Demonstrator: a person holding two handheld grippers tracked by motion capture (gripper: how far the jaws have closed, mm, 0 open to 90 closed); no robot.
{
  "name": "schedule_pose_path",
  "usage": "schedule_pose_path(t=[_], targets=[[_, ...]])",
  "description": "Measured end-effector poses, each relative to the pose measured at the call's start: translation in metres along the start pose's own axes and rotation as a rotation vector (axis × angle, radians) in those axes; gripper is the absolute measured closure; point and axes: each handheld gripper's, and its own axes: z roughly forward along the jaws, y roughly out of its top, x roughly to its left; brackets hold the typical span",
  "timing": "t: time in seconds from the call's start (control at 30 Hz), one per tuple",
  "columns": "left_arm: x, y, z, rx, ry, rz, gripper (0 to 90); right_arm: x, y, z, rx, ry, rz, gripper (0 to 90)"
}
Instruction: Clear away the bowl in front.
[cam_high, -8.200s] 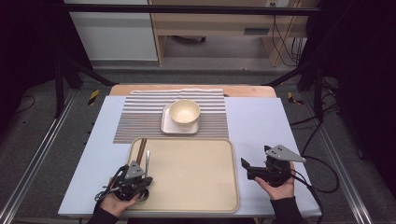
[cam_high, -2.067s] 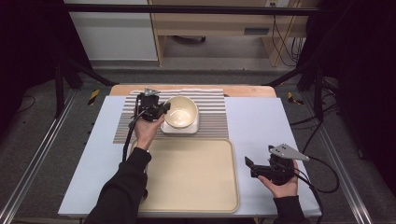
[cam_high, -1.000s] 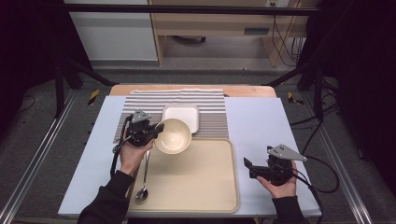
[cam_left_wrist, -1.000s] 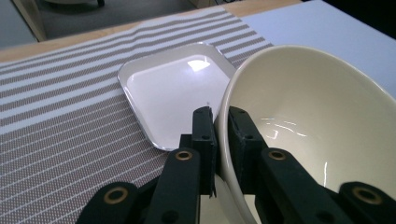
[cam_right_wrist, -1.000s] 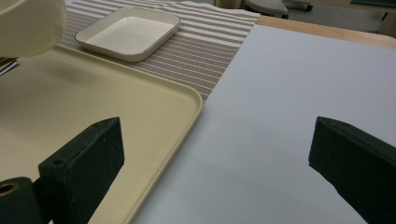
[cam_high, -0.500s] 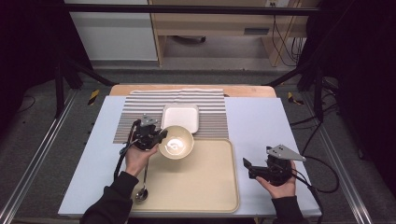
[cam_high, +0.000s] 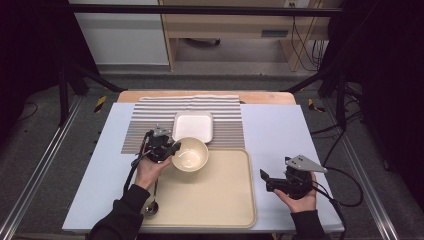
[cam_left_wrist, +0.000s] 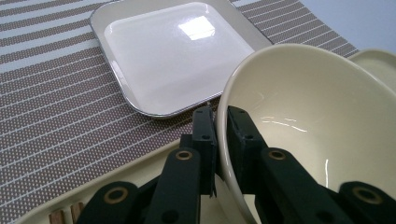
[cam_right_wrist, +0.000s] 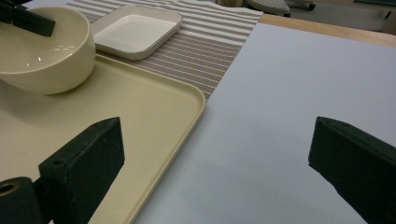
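A cream bowl is at the far left corner of the beige tray, slightly tilted. My left gripper is shut on its left rim. In the left gripper view the two jaws pinch the bowl's wall, one inside and one outside. I cannot tell whether the bowl touches the tray. The white square plate lies bare on the striped mat just behind it. My right gripper rests open on the blue table cover right of the tray, nothing between its jaws.
A metal spoon lies along the tray's left edge near the front. The right gripper view has the bowl, the plate and the tray's corner. Dark frame posts flank the table.
My left gripper went from the tray's front left to the bowl on the plate, closed on its rim and carried it toward me onto the tray's far left corner. The right gripper stayed put.
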Motion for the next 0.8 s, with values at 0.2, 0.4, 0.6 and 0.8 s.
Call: schedule_pose_path(t=[0.2,0.4,0.6,0.8], targets=[[-0.0002,-0.0022,0.0045,0.007,0.004,-0.008,82.1,-0.0003,0.0001,0.0,-0.003,-0.001,0.001,3.7],[0.0008,-0.0026,0.0054,0.011,0.004,-0.009,81.9,0.0002,-0.0001,0.0002,0.0,0.001,0.001,3.7],[0.0022,-0.0042,0.0082,0.032,0.025,0.011,80.1,0.0002,-0.0003,0.0,0.001,0.0,0.001,3.8],[0.0016,-0.0027,0.0051,0.016,0.04,0.045,77.0,0.0001,-0.0001,-0.0009,-0.003,0.0,0.003,3.8]])
